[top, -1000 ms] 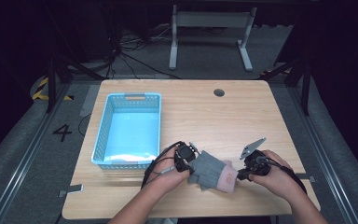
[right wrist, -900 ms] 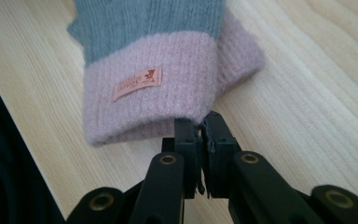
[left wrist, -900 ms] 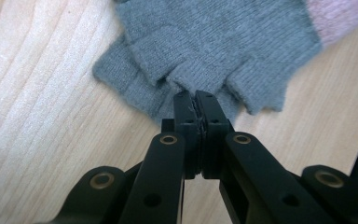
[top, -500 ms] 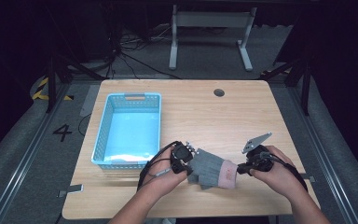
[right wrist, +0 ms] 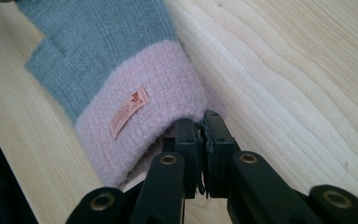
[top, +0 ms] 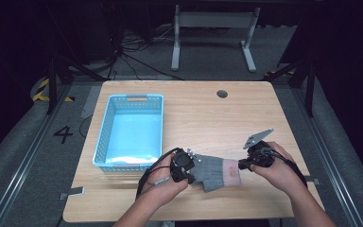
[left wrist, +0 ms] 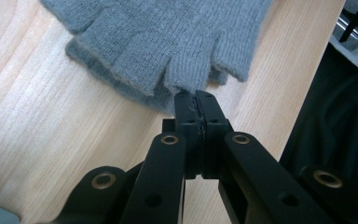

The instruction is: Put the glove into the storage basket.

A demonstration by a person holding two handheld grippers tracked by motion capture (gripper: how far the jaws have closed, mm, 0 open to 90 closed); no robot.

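High view — both tools (left [top: 192,166], right [top: 244,163]) pinch the glove [top: 215,171].

Floor [top: 38,156], left of the worktop [top: 264,123]: a large dark numeral "4" [top: 63,134], readable in the high view. Near it, yellow-and-black hazard stripes [top: 41,91] on the floor; a marking, no text. Glove [right wrist: 98,60], pink cuff [right wrist: 140,102]: a small orange-pink tag [right wrist: 129,112] sewn on at a slant, seen in the right gripper view. It bears a small dark red emblem and a line of fine lettering, too small and blurred to read. No other legible text, brand or number noted.
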